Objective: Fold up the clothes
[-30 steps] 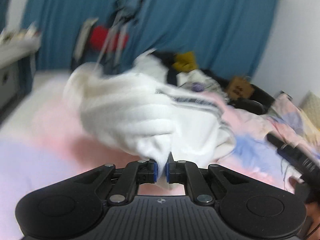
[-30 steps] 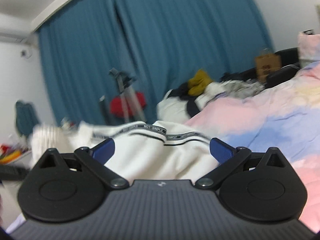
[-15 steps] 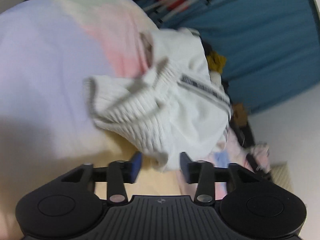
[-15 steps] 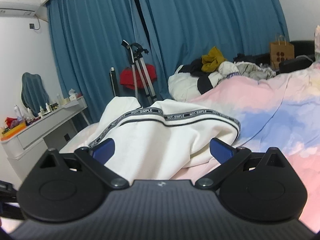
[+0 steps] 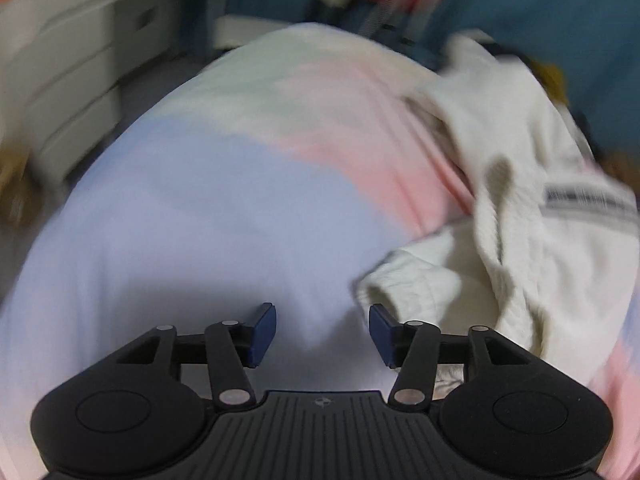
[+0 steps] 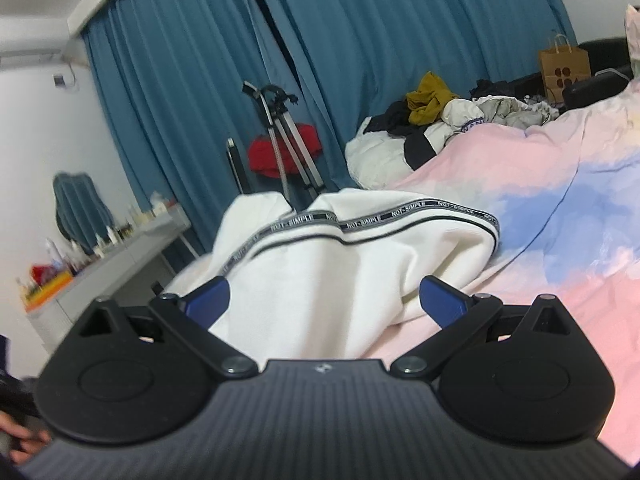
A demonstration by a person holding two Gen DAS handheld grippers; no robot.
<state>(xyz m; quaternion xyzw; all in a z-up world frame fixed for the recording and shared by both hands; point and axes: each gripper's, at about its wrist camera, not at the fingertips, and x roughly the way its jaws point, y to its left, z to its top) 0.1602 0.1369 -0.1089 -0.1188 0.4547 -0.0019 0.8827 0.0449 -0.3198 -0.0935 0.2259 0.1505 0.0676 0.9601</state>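
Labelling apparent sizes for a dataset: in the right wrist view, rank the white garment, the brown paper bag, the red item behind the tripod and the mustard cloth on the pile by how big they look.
1. white garment, largest, though it lies nearest the camera.
2. red item.
3. mustard cloth and brown paper bag: they look alike, so no ranking.

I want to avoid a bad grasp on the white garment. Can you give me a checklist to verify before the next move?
1. Left gripper open and empty: ok.
2. Right gripper open and empty: ok.
3. White garment lying on the bedspread, free of both grippers: ok.
4. Garment spread flat for folding: not ok, it is bunched.
5. Ribbed cuff near left gripper's right finger: ok.
6. Left view sharp enough to aim: not ok, blurred.
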